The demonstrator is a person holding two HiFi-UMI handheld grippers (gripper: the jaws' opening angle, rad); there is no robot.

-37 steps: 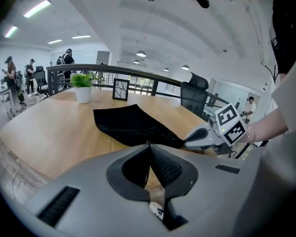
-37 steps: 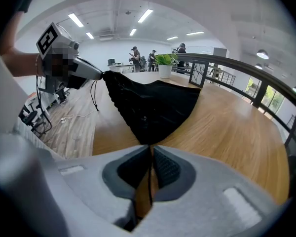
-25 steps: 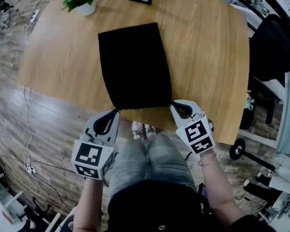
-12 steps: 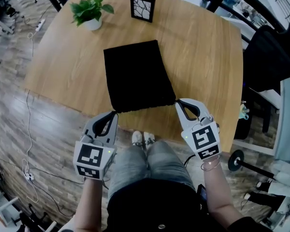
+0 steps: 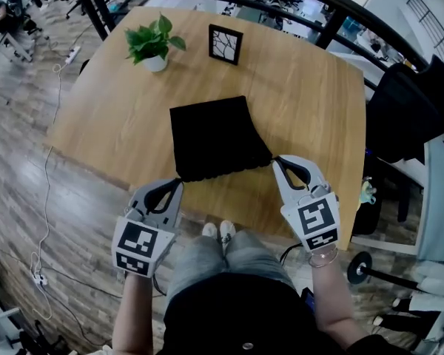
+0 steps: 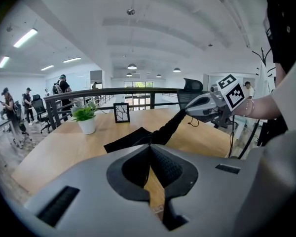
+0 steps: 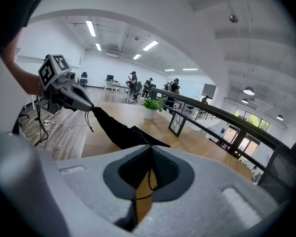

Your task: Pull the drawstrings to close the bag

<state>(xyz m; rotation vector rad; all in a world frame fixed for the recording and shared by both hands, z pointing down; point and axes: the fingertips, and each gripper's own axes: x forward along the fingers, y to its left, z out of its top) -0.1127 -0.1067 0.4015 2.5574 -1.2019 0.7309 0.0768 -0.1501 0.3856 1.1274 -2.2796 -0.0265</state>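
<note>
Wooden table [image 5: 311, 102]. Black bag [image 5: 214, 135] lies on it, mouth end bunched taut between our left gripper [image 5: 176, 185] and right gripper [image 5: 279, 161]. Both are clamped tight on a drawstring [image 7: 149, 177]. We can barely make out the left cord.

An open-plan office: people [image 7: 149, 87] stand among black swivel chairs [image 6: 39, 107] beneath ceiling strip lights [image 7: 90, 27], beyond a black railing [image 6: 103, 92].

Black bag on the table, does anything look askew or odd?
The bunched near edge of the black fabric bag is lifted off the wooden table, stretched between left tongs and right tongs. Nothing spilled or damaged.
</note>
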